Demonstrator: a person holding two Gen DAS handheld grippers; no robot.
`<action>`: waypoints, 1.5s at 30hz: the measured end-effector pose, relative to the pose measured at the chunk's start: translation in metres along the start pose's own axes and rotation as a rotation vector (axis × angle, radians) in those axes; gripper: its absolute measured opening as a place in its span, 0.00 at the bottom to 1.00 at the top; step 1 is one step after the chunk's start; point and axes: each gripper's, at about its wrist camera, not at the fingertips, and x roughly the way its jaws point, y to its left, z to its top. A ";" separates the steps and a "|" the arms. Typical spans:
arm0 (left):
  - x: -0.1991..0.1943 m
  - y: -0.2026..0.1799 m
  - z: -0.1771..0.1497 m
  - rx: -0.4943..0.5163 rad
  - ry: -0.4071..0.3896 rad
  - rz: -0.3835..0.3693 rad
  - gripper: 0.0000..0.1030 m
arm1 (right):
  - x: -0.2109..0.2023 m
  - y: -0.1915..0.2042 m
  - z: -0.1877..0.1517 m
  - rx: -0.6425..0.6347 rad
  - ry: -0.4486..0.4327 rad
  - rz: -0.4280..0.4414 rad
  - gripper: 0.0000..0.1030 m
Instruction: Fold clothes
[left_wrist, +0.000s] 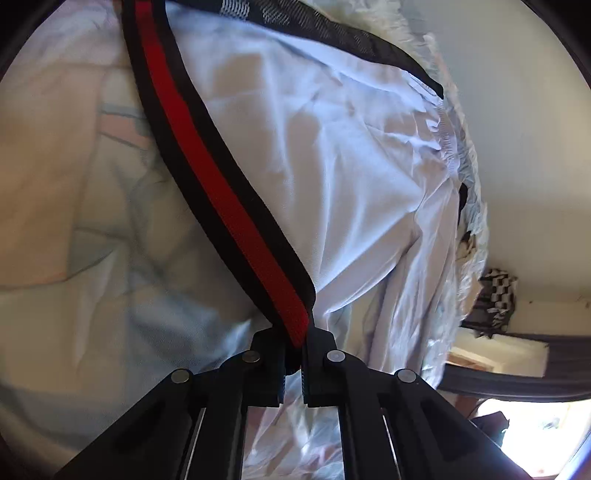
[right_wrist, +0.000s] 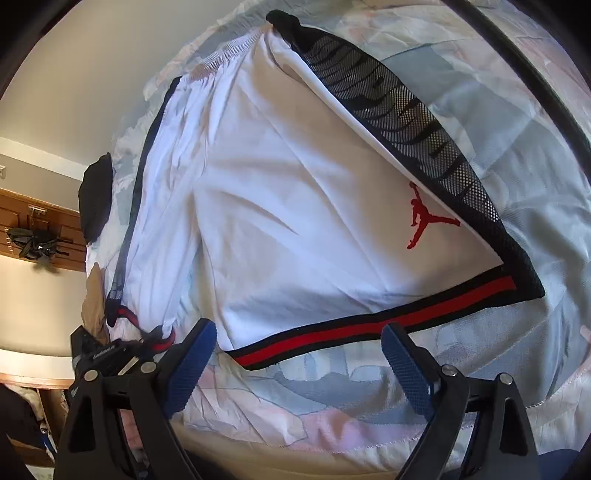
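White basketball shorts (right_wrist: 295, 199) with a black-and-red hem band (right_wrist: 369, 325), black mesh side panel (right_wrist: 406, 122) and a red logo (right_wrist: 424, 218) lie spread on a pale patterned bedspread (right_wrist: 369, 398). My left gripper (left_wrist: 293, 343) is shut on the red-and-black hem band (left_wrist: 229, 206) of one leg; the white fabric (left_wrist: 332, 166) stretches away from it. It also shows in the right wrist view (right_wrist: 110, 350) at the left leg's hem. My right gripper (right_wrist: 295, 354) is open, blue pads (right_wrist: 406, 369) just short of the other leg's hem, holding nothing.
The bedspread (left_wrist: 74, 221) covers the bed around the shorts. A dark garment (right_wrist: 96, 195) lies at the bed's far edge. A plain wall (right_wrist: 92, 74), a wooden door or cabinet (right_wrist: 40, 229) and a checkered cloth (left_wrist: 495, 295) lie beyond the bed.
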 end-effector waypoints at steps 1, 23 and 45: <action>-0.001 0.000 -0.003 0.006 -0.002 0.011 0.05 | 0.000 0.000 0.000 -0.003 0.001 -0.001 0.90; 0.010 0.007 -0.048 0.059 0.080 0.126 0.05 | 0.006 -0.004 0.008 -0.002 0.023 0.001 0.90; -0.106 0.016 0.099 0.771 -0.322 0.540 0.89 | -0.037 -0.110 0.047 -0.452 0.043 -0.151 0.85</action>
